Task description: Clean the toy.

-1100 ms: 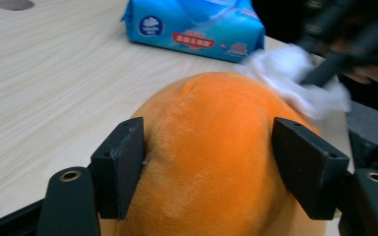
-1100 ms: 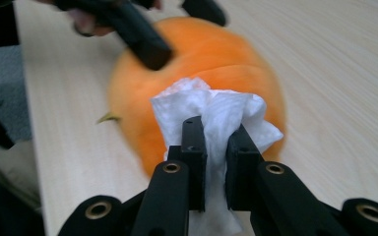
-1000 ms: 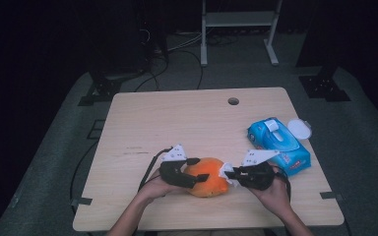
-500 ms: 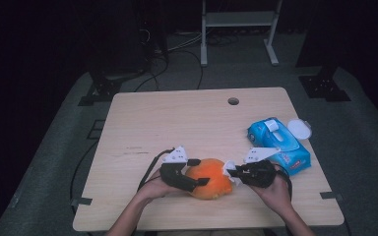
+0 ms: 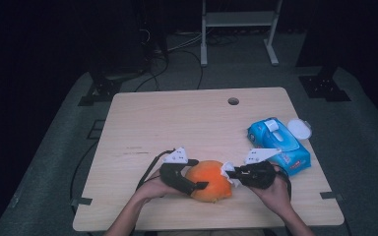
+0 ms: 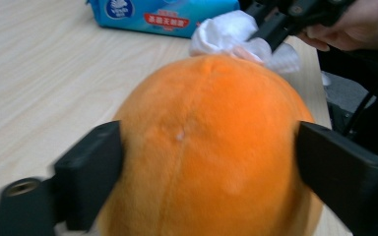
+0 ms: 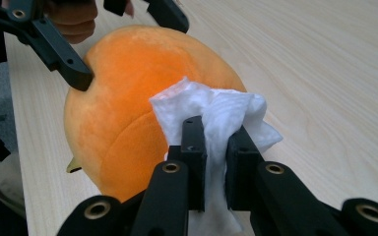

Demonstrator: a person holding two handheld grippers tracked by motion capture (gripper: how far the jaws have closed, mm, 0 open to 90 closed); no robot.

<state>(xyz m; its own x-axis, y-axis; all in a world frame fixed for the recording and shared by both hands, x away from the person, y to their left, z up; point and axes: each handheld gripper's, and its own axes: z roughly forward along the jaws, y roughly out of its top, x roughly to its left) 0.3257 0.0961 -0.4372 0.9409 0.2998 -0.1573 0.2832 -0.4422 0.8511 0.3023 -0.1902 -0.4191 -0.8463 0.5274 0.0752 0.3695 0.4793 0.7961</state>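
Wooden table [image 5: 177, 118], orange plush [image 5: 209, 181] between hand-held grippers, white wipe [image 7: 216, 118] against it.

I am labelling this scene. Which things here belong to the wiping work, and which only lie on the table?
In use:
- orange plush ball, between the left gripper fingers
- white wipe, pinched by the right gripper

Lying about:
- blue wipes pack
- white round lid behind the pack

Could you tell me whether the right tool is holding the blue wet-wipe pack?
No, the right tool is shut on a crumpled white tissue pressed against the round orange plush toy.
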